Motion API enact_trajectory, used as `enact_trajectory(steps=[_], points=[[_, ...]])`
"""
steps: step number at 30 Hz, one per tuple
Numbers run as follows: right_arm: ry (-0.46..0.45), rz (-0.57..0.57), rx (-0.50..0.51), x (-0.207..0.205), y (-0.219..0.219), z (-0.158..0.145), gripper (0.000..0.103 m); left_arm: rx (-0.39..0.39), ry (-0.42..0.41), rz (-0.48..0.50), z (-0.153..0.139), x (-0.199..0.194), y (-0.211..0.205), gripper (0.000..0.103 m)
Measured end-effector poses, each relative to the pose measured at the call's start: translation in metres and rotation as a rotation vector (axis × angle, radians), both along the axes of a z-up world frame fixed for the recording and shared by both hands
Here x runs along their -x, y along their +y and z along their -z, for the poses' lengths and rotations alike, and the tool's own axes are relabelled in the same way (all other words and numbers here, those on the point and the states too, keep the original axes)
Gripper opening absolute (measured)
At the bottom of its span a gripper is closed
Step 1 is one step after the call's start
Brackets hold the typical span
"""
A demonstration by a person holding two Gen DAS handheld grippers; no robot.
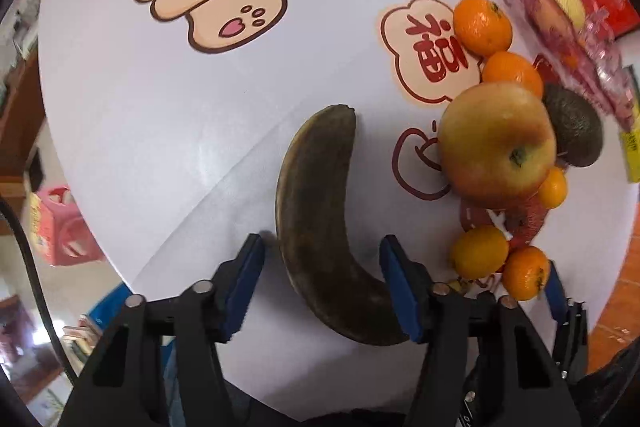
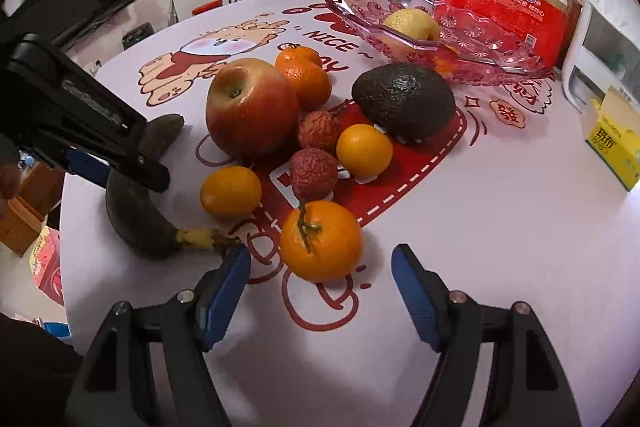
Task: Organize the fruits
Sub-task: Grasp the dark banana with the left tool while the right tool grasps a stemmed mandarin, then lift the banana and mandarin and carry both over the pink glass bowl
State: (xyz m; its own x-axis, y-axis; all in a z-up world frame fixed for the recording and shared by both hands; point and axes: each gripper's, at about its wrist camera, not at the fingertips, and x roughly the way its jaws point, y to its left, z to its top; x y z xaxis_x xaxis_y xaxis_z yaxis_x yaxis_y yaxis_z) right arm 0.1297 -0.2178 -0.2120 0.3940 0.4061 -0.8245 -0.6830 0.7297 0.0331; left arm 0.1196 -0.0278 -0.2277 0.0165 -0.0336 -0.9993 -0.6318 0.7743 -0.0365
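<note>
The bench [image 2: 500,227] wears a white cloth printed with a cartoon puppy and the words "NICE" and part of "DAY"; in the left wrist view a cloud shape at upper right carries the red character 福. At the right edge of the right wrist view a yellow box [image 2: 614,143] reads "BABO", and the red packet [image 2: 504,23] behind the pink glass dish [image 2: 420,39] bears Chinese print too small to read. The dish, in the upper right of that view, holds a yellow fruit. The darkened banana [image 1: 316,211] lies on the bench in the lower middle of the left wrist view, its long axis running up and down the frame, blunt tip toward the top, curve bulging to the left — in the right wrist view its yellow stem points right, toward the nearest orange [image 2: 320,241]. The left tool [image 1: 322,287] points straight down with its blue pads on either side of the banana's lower half; a gap shows at the right pad, so it is spread rather than pinching. The right tool [image 2: 322,291] stands spread and empty just below that orange. Right of the banana cluster the apple [image 2: 250,107], avocado [image 2: 404,101], small oranges and two lychees
</note>
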Motion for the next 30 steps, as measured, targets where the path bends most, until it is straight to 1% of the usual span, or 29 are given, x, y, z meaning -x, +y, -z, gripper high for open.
enact_trajectory(steps=[1, 2, 7, 9, 12, 14, 15, 16, 17, 19, 24, 28, 30], points=[[0.001, -0.002, -0.004, 0.0, 0.0, 0.001, 0.073, -0.016, 0.019, 0.011, 0.0, -0.004, -0.003, 0.048], [0.004, -0.002, -0.004, 0.0, 0.001, 0.001, 0.073, -0.022, 0.027, 0.021, 0.001, -0.009, -0.006, 0.047], [0.009, 0.006, -0.014, -0.004, -0.001, 0.003, 0.073, -0.026, 0.041, 0.01, 0.002, -0.024, -0.012, 0.046], [0.009, 0.005, -0.022, -0.005, -0.002, 0.002, 0.07, -0.023, 0.038, -0.004, 0.001, -0.025, -0.012, 0.046], [0.013, 0.003, -0.028, -0.007, -0.003, 0.002, 0.061, -0.03, 0.03, -0.006, 0.0, -0.026, -0.013, 0.043], [0.016, -0.001, -0.037, -0.006, -0.003, 0.001, 0.049, -0.038, 0.017, -0.008, -0.003, -0.019, -0.006, 0.037], [0.019, -0.002, -0.04, -0.006, -0.003, 0.001, 0.046, -0.041, 0.011, -0.012, -0.003, -0.018, -0.005, 0.033], [0.021, -0.003, -0.04, -0.006, -0.004, 0.0, 0.042, -0.041, 0.003, -0.014, -0.003, -0.019, -0.004, 0.032], [0.019, -0.001, -0.039, -0.006, -0.004, 0.0, 0.04, -0.042, -0.007, -0.012, -0.003, -0.018, -0.006, 0.031], [0.026, 0.0, -0.037, -0.005, -0.004, -0.001, 0.04, -0.043, -0.026, -0.005, -0.005, -0.018, -0.008, 0.03], [0.028, 0.011, -0.028, -0.002, -0.007, -0.007, 0.039, -0.002, -0.089, -0.018, -0.002, -0.011, 0.003, 0.029], [0.0, 0.014, -0.014, 0.004, -0.007, -0.016, 0.039, -0.011, -0.121, -0.005, -0.008, -0.009, 0.005, 0.029], [-0.009, 0.021, -0.012, 0.007, -0.006, -0.02, 0.039, -0.019, -0.151, 0.009, -0.019, 0.0, 0.01, 0.029]])
